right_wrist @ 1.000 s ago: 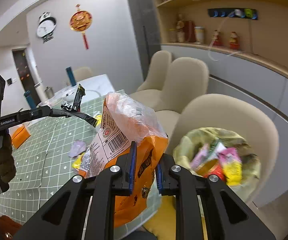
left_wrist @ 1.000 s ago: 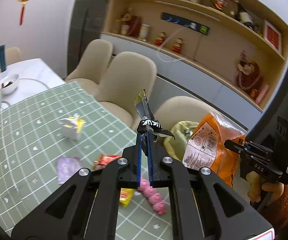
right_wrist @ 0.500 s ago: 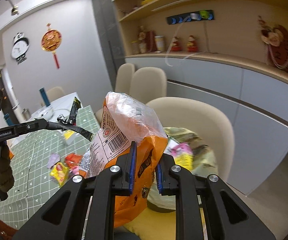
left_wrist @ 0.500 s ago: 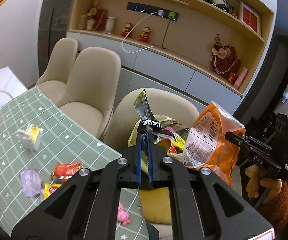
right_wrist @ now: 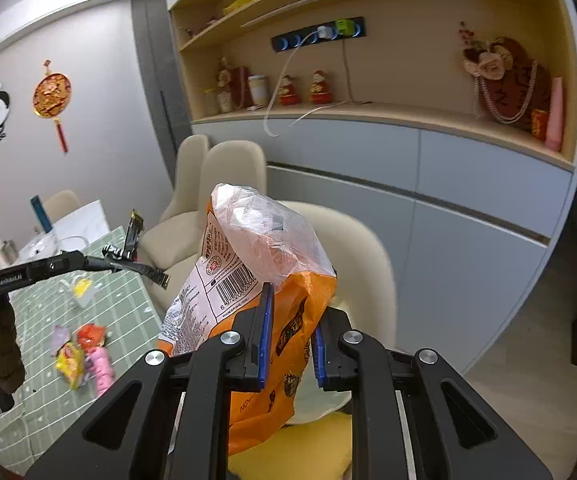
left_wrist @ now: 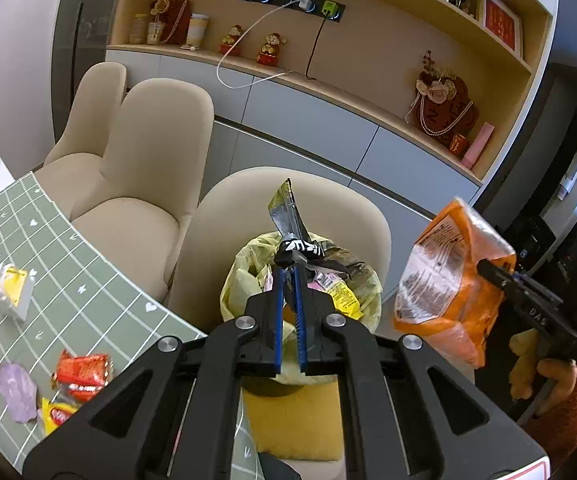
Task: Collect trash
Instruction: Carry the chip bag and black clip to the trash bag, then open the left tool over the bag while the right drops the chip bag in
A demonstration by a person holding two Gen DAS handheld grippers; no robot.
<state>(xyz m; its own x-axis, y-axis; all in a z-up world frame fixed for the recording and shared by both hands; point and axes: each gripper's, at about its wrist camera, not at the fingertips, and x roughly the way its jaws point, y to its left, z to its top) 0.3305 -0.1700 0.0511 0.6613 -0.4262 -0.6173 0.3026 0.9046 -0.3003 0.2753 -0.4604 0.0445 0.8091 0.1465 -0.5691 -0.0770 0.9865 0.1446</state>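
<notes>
Orange crinkly plastic, the snack bag with a barcode label sits clamped in my right gripper, centre frame. My left gripper pinches a dark foil wrapper over the yellow-lined trash bin; its white lettering is probably unreadable.

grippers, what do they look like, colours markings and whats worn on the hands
Both are black, angular, two-finger tools with blue pads and round silver pivot bolts. The left gripper carries small white "GenRobot.AI" lettering on its side; the right gripper shows "DAS" lettering and a green light on its body. The right hand wears a fuzzy orange-brown glove, and the left hand a similar darker one.
</notes>
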